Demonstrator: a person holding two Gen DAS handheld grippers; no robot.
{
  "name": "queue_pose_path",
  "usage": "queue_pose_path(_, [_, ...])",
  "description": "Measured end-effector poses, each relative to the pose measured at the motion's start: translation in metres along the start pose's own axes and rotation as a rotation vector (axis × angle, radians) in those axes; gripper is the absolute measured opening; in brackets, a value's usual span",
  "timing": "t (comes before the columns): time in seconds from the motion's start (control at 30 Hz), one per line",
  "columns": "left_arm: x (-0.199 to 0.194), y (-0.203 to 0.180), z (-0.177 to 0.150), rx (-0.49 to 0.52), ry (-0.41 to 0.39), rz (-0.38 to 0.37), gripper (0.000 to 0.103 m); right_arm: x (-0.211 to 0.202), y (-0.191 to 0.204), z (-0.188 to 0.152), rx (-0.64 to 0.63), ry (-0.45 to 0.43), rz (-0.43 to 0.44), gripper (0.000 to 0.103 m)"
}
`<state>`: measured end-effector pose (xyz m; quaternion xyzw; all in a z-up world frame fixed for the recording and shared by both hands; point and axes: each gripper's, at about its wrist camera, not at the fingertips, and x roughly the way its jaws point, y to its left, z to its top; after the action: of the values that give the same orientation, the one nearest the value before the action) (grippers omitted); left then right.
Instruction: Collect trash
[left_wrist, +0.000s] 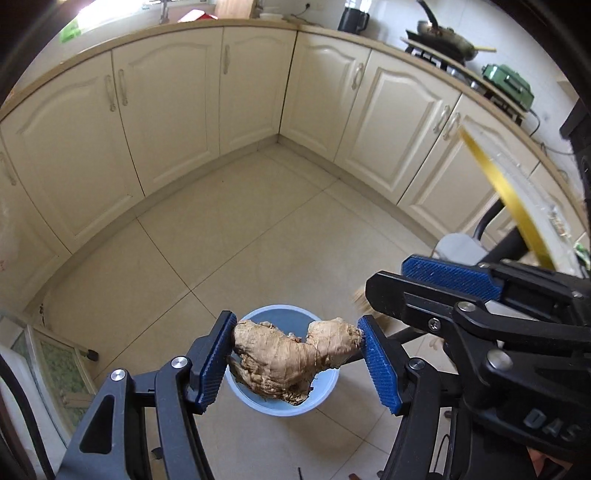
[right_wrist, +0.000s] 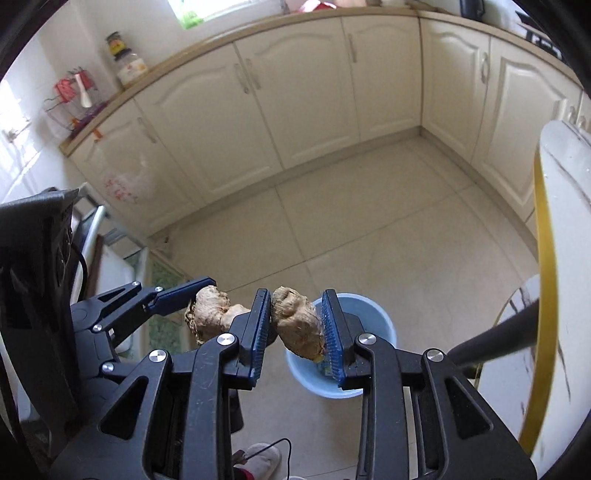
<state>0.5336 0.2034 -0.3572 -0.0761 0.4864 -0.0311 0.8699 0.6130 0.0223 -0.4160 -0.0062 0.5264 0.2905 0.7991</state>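
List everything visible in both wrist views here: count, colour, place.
Knobbly ginger root pieces: two, tan, one in the left gripper, one in the right.
Round plastic bin: one, light blue, on the floor below both.
Panelled cabinet doors: several, cream, along the walls.
Tiled floor: beige.
Gold-rimmed tabletop: one, white, at right.
Left gripper: black, blue pads, shut on ginger.
Right gripper: same, shut on ginger.

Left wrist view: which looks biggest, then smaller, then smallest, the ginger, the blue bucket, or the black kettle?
1. Blue bucket, though the ginger hides much of it.
2. Ginger, nearly as large; it is nearer the camera, so true size is unsure.
3. Black kettle, smallest, but it is far away on the counter.
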Motion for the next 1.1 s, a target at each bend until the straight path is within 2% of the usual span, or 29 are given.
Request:
queue_pose_path(0.07, [0.011,0.005,0.005,-0.005,0.011,0.014,0.066,0.005,-0.006,0.004,0.009,-0.006,-0.015,0.040])
queue_pose_path(0.1, [0.012,0.006,0.007,-0.012,0.014,0.011,0.071,0.006,-0.007,0.005,0.010,-0.007,-0.017,0.048])
queue_pose_path(0.17, [0.014,0.006,0.015,-0.024,0.018,0.011,0.080,0.007,-0.012,0.007,0.016,-0.013,-0.025,0.050])
queue_pose_path(0.27, [0.008,0.007,0.022,-0.029,-0.001,0.036,0.080,0.001,-0.011,0.012,0.019,-0.035,-0.025,0.051])
queue_pose_path(0.43, [-0.040,0.002,0.006,-0.072,-0.076,0.047,0.080,-0.037,-0.006,0.010,0.017,-0.108,-0.054,0.054])
queue_pose_path(0.63, [-0.132,-0.025,-0.021,-0.045,-0.245,0.073,0.082,-0.124,0.005,-0.002,0.016,-0.258,-0.094,0.066])
queue_pose_path(0.73, [-0.181,-0.053,-0.040,-0.013,-0.340,0.092,0.089,-0.175,0.012,-0.014,0.008,-0.337,-0.130,0.072])
queue_pose_path(0.9, [-0.258,-0.100,-0.086,0.043,-0.483,0.086,0.096,-0.264,0.023,-0.045,0.023,-0.477,-0.211,0.084])
queue_pose_path(1.0, [-0.295,-0.127,-0.119,0.076,-0.554,0.086,0.102,-0.313,0.027,-0.070,0.035,-0.553,-0.258,0.087])
queue_pose_path(1.1, [-0.327,-0.149,-0.154,0.092,-0.610,0.073,0.102,-0.358,0.035,-0.096,0.045,-0.623,-0.311,0.097])
